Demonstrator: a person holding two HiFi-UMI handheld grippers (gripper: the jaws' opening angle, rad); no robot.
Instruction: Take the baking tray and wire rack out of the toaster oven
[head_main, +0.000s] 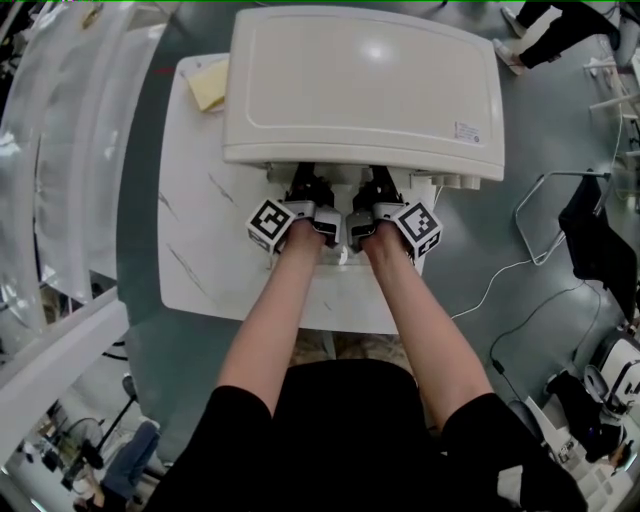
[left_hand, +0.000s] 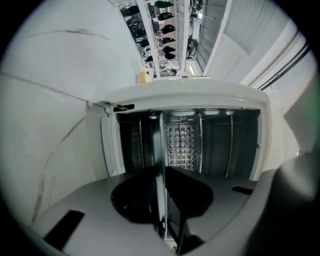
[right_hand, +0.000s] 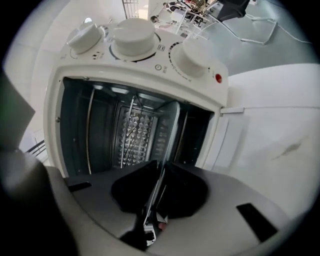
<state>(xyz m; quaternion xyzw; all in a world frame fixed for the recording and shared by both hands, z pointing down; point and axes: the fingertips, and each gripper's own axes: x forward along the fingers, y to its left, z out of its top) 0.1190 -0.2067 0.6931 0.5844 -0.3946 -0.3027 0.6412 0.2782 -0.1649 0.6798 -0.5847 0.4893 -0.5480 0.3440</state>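
Observation:
The white toaster oven (head_main: 365, 90) stands on the white marble table (head_main: 200, 250), seen from above. Both grippers reach into its open front, side by side and rolled onto their sides. My left gripper (left_hand: 161, 195) is shut on the thin metal edge of the baking tray (left_hand: 161, 145), which shows edge-on between the black pads. My right gripper (right_hand: 159, 190) is shut on the same tray (right_hand: 167, 135), whose shiny face runs back into the dark cavity. Thin wires (right_hand: 131, 125) show in front of the diamond-patterned back wall; I cannot tell if they are the wire rack.
Three white knobs (right_hand: 132, 37) sit on the oven's control panel beside the opening. A yellow cloth (head_main: 208, 85) lies at the table's far left corner. Cables (head_main: 500, 280) trail on the grey floor to the right of the table.

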